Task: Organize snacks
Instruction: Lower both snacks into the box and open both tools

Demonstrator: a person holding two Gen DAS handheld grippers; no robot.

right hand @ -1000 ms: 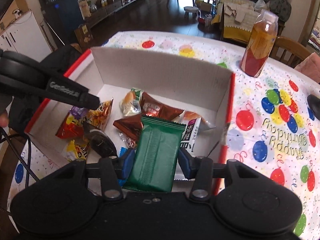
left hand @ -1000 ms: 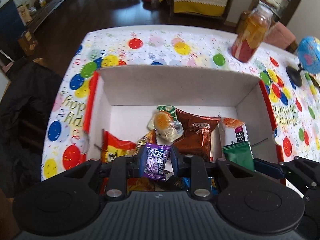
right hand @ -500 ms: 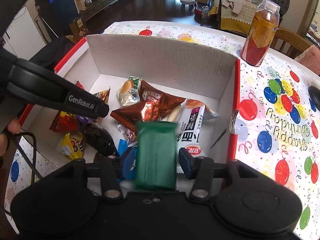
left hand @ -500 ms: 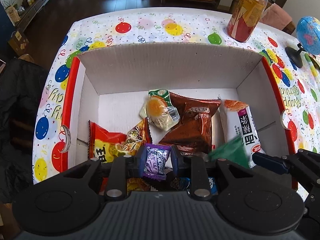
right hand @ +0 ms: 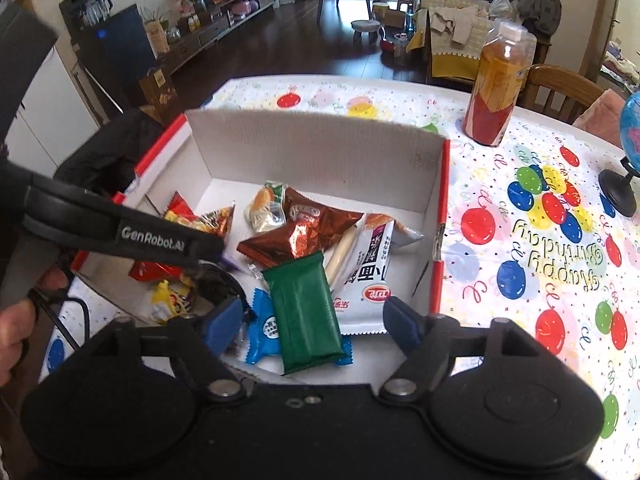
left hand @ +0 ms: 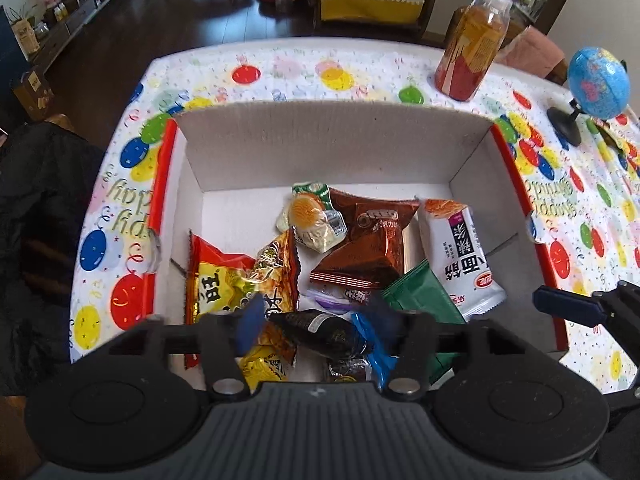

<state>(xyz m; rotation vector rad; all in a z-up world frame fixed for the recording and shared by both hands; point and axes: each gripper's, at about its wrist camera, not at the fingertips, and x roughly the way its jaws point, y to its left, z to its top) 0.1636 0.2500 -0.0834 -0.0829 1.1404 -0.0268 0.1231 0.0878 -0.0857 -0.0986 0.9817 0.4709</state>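
Note:
A white cardboard box (left hand: pixel 332 144) with red edges holds several snack packets. My left gripper (left hand: pixel 318 320) hovers over its near side. Its jaws are opening, blurred, and nothing is pinched between them. The small purple packet (left hand: pixel 334 300) lies loose below, beside a black packet (left hand: pixel 320 330). My right gripper (right hand: pixel 312 320) is also opening above the box (right hand: pixel 320 148). A green packet (right hand: pixel 304 308) lies flat on the pile between its fingers, and the pads do not touch it. The left gripper (right hand: pixel 208 248) reaches in from the left in the right wrist view.
An orange drink bottle (left hand: pixel 472 48) and a small blue globe (left hand: pixel 598 84) stand on the balloon-print tablecloth (right hand: pixel 540 240) beyond and to the right of the box. A person's hand (right hand: pixel 16 320) is at the left edge. A wooden chair (right hand: pixel 560 88) stands behind the table.
Both grippers have opened. The purple packet dropped out of the left one, and the green packet fell from the right one onto the pile in the box.

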